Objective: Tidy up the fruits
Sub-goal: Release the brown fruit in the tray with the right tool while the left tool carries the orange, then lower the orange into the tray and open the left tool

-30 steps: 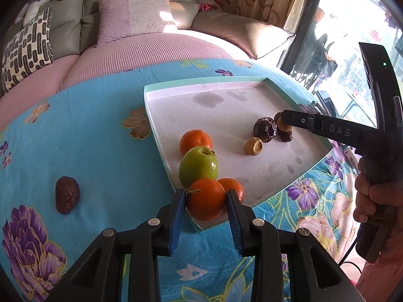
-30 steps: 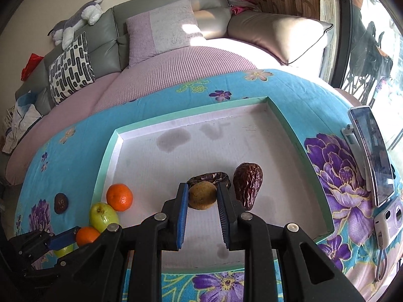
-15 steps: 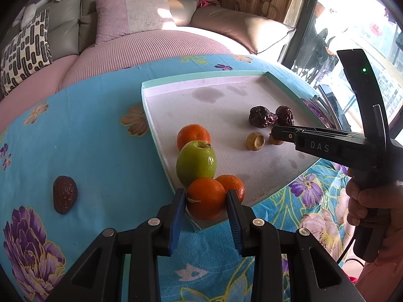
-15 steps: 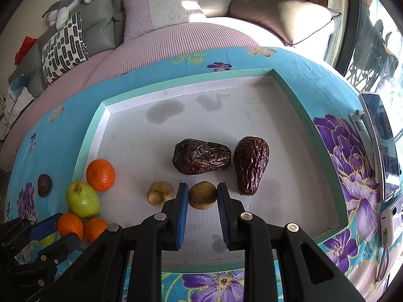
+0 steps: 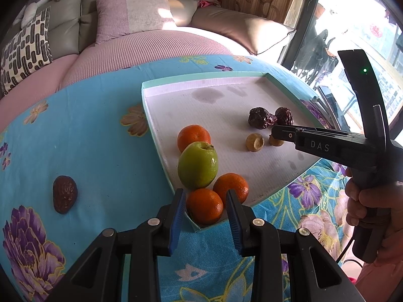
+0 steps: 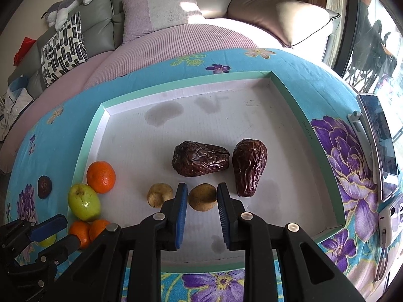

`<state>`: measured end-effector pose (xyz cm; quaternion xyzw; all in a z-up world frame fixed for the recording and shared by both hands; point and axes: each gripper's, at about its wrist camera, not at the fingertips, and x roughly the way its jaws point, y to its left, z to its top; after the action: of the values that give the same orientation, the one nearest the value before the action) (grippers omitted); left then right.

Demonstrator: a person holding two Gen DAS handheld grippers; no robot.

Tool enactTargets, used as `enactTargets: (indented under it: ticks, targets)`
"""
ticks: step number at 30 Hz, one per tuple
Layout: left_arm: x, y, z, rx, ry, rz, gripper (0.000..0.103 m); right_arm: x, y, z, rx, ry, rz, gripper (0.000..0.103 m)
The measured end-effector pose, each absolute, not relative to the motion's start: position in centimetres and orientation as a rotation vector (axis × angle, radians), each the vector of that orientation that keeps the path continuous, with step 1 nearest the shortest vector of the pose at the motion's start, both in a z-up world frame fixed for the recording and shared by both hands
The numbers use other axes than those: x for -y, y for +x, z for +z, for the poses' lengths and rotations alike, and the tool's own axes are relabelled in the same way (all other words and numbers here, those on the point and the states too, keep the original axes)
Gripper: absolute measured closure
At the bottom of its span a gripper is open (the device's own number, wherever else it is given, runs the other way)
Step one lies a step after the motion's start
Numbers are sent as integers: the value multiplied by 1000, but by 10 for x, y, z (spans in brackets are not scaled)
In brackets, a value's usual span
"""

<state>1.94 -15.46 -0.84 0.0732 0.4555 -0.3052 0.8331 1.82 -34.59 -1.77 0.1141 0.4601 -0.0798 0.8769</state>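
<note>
Since half a second ago both jaws widened | left gripper: we see its jaws apart around an orange in the tray corner, small gaps on both sides | right gripper: jaws apart around a brown longan, dates at 12 o'clock | one date on the tabletop at 9 o'clock.

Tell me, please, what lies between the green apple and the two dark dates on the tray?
Bare white tray floor, as the right wrist view shows; an orange borders the green apple, and the dates lie beyond the gap.

oranges, apple in tray corner
</note>
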Motion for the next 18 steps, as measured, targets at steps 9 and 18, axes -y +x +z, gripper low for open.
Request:
enactTargets:
  ticks: [9,18]
  targets:
    - [142,23,1,-939,117,-618,67,343,14,-4,-912,232,-159,78]
    - [93,51,-7,-954,20,-332,28,333,15,0,-895,217,-128,58]
